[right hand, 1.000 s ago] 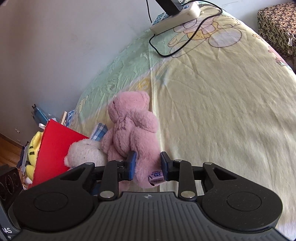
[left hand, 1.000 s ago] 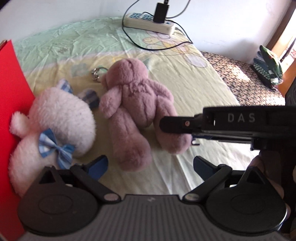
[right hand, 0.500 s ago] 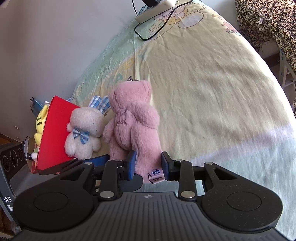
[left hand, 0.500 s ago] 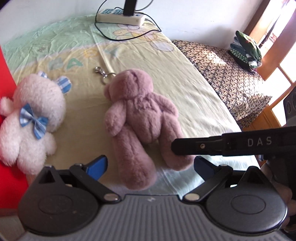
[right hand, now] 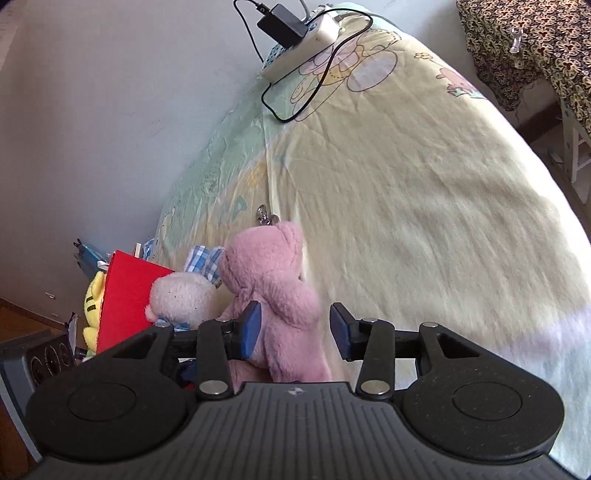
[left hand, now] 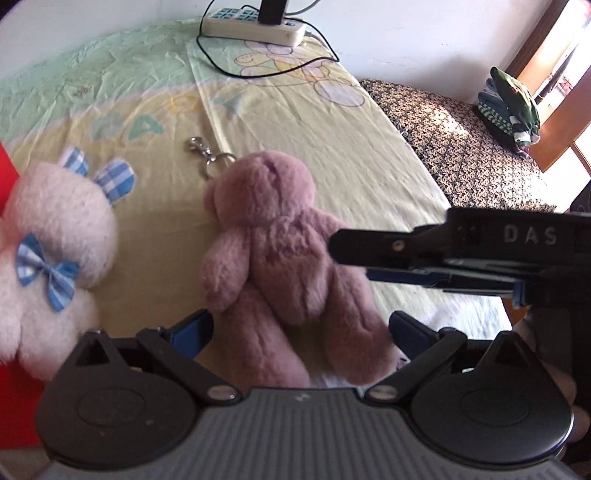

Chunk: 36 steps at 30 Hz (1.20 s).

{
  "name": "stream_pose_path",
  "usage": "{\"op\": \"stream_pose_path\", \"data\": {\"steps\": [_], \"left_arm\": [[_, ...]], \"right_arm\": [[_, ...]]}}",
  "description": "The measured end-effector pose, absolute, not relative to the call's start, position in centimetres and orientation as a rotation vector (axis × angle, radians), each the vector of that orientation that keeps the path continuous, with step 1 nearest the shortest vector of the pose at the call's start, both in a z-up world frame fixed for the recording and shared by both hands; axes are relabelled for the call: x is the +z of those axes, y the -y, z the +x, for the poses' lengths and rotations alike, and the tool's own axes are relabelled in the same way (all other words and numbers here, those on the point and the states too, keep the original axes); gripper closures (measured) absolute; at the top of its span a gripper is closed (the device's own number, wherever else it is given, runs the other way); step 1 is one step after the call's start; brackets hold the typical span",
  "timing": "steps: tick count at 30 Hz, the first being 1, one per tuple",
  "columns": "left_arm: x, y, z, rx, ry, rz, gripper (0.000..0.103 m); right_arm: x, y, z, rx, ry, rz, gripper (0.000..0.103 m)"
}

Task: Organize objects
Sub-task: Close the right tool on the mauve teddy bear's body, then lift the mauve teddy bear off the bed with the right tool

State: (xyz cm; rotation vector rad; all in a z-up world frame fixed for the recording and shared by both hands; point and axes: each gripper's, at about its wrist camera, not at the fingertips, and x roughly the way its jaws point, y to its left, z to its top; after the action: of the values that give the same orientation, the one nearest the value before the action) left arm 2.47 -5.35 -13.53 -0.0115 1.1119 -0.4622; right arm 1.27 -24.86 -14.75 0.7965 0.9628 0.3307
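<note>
A pink plush bear (left hand: 273, 240) lies face down on the yellow bed sheet (left hand: 332, 155), a metal keyring clip (left hand: 207, 155) at its head. My left gripper (left hand: 301, 325) hovers over its legs, which sit between the widely spread, still opening jaws without touching the pads. My right gripper (right hand: 295, 328) is opening around the bear (right hand: 266, 273); one pad brushes the fur and the other stands clear. A white plush bunny (left hand: 55, 229) with a blue bow lies to the bear's left against a red box (right hand: 125, 291).
A power strip (left hand: 255, 27) with a black cable lies at the far end of the bed by the wall. A yellow plush (right hand: 92, 306) sits behind the red box. A patterned cover (left hand: 461, 147) with folded clothes (left hand: 513, 103) stands to the right.
The right jaws, pinched on the bear's leg before, have spread apart and let go. The left gripper has shifted so the bear's legs now lie between its fingers.
</note>
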Motion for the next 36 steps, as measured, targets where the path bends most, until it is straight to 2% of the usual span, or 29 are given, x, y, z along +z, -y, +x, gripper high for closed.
{"op": "stream_pose_path", "data": {"steps": [4,8,18,30,36], "left_arm": [[-13.6,5.8,2.8,-0.441,-1.108,0.0,0.002],[-13.8,6.5,2.7,-0.411,-1.092,0.039,0.002],[-14.0,7.7,3.3,-0.35,-1.102,0.105,0.002],[-13.9,7.7,3.5,-0.322,-1.109,0.129,0.01],[-14.0,8.0,3.4,-0.316,-1.099,0.159,0.01]], "right_arm": [[-15.5,24.2,1.7,0.365,-0.97,0.825,0.057],[-16.2,24.6,1.7,0.387,-0.961,0.867,0.063],[-16.4,24.7,1.7,0.412,-0.952,0.863,0.064],[-16.2,24.6,1.4,0.419,-0.951,0.835,0.065],[-16.1,24.4,1.6,0.422,-0.958,0.817,0.064]]}}
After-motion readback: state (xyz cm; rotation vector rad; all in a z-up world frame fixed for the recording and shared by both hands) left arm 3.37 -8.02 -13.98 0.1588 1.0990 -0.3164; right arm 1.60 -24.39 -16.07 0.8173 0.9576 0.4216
